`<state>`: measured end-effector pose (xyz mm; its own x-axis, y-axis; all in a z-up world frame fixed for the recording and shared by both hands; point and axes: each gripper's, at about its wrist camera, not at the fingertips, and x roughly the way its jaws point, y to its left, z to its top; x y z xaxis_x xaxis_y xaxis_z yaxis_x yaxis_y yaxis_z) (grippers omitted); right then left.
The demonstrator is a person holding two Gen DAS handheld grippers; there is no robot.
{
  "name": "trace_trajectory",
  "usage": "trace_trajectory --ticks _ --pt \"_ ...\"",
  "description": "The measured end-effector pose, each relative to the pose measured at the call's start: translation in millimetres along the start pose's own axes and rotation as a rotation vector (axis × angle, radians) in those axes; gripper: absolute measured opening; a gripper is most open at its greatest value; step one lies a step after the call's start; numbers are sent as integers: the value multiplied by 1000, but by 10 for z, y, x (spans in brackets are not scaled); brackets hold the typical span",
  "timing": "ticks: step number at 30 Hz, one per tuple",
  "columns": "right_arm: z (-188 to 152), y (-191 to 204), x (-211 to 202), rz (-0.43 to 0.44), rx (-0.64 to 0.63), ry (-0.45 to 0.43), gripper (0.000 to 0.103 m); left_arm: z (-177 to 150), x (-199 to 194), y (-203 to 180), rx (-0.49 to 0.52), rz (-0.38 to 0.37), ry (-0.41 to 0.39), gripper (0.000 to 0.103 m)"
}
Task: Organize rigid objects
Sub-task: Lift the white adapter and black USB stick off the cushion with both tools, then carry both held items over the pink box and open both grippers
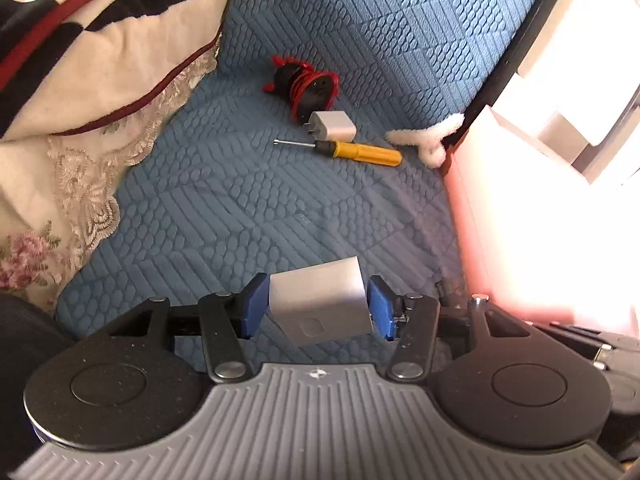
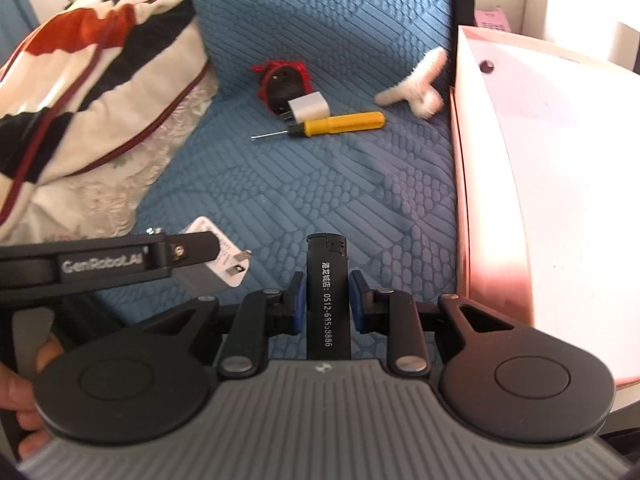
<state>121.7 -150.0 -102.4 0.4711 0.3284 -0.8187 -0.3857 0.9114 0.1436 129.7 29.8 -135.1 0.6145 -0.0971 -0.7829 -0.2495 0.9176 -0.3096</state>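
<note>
Carry step, as we judged it: our left gripper (image 1: 318,307) pinched a white charger (image 1: 320,304), our right gripper (image 2: 326,300) a black lighter (image 2: 327,296), both above the blue cushion (image 1: 224,208); next, placement beside the yellow screwdriver (image 1: 356,149).

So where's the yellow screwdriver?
The screwdriver lies on the blue cover, far ahead of both grippers, right in front of the white charger and the red-wrapped plug.

Charger (image 1: 333,125) lies between spool (image 1: 305,85) (behind) and screwdriver (image 1: 352,149).
</note>
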Motion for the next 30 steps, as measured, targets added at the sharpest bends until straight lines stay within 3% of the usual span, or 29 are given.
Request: trace_trajectory --ticks 10,21,30 --pt "314 -153 -545 19 5 -63 26 169 -333 -336 -7 -8 -28 58" --pt "726 -451 -1021 6 27 -150 26 621 -650 -805 12 -64 -102 57" --pt "925 -839 -1227 -18 48 -197 26 815 -635 -1311 45 -119 -148 57"
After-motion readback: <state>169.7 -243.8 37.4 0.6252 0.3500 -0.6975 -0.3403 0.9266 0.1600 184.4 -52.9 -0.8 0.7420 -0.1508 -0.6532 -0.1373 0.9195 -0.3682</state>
